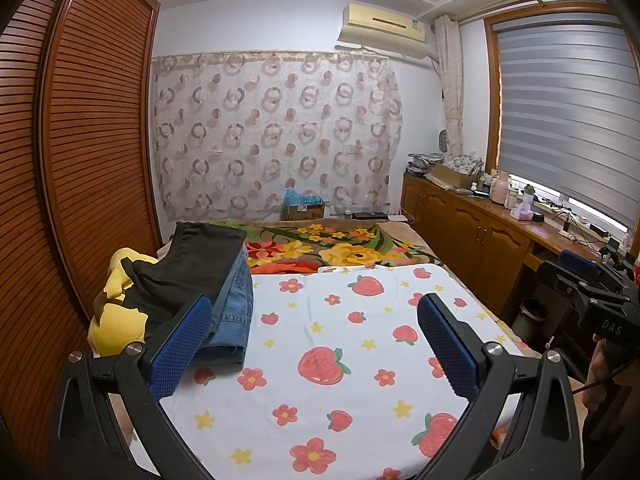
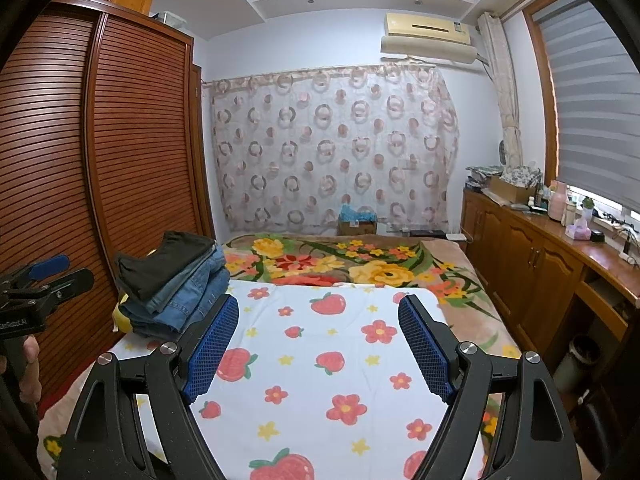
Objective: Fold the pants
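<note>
A stack of folded pants lies at the bed's left side: black pants (image 1: pixel 192 268) (image 2: pixel 168 268) on top of blue jeans (image 1: pixel 234 312) (image 2: pixel 188 300), with a yellow cloth (image 1: pixel 116 320) under them. My left gripper (image 1: pixel 316 312) hovers open over the strawberry-print sheet (image 1: pixel 332 360), its left pad in front of the stack's edge, nothing between its blue pads. My right gripper (image 2: pixel 318 314) is also open and empty above the sheet (image 2: pixel 320 380), right of the stack. Each gripper shows at the edge of the other's view, held by a hand.
A flowered blanket (image 1: pixel 340 248) covers the far half of the bed. A slatted wooden wardrobe (image 1: pixel 88 140) stands close on the left. Wooden cabinets (image 2: pixel 532 264) with clutter on top run along the right under the window. A dark bin (image 2: pixel 578 360) stands beside the bed.
</note>
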Demonstrator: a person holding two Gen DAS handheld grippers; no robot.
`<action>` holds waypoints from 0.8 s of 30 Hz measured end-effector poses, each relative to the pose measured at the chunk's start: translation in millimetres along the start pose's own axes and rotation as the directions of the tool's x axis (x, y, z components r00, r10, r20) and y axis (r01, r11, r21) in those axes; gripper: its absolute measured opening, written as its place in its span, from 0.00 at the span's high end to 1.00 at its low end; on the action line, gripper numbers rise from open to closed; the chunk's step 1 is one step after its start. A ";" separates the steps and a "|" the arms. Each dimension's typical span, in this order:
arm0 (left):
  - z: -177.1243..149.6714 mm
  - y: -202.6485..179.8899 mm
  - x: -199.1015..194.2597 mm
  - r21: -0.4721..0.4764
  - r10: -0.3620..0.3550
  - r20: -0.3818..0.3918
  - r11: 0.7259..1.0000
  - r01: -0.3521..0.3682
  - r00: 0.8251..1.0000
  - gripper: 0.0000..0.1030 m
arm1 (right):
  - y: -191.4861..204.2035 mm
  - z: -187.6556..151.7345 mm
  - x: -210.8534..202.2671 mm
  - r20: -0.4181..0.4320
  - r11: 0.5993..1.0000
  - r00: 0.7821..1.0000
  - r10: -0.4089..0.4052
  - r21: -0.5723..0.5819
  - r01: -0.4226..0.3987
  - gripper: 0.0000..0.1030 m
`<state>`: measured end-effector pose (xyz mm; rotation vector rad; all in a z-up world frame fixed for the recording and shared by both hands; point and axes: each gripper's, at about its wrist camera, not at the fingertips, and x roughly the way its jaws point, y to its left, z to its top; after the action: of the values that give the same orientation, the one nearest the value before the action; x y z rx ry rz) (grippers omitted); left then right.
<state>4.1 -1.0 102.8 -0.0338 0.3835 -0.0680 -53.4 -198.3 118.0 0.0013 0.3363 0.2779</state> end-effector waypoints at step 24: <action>1.8 -0.4 0.0 0.002 0.001 -0.002 1.000 -0.001 1.000 0.00 | -4.1 -3.9 2.8 0.000 1.000 1.000 0.000 -0.012 0.000 0.19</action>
<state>4.8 -1.5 104.4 -0.0319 0.3856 -0.0676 -51.0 -201.7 113.2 -0.0105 0.3348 0.2804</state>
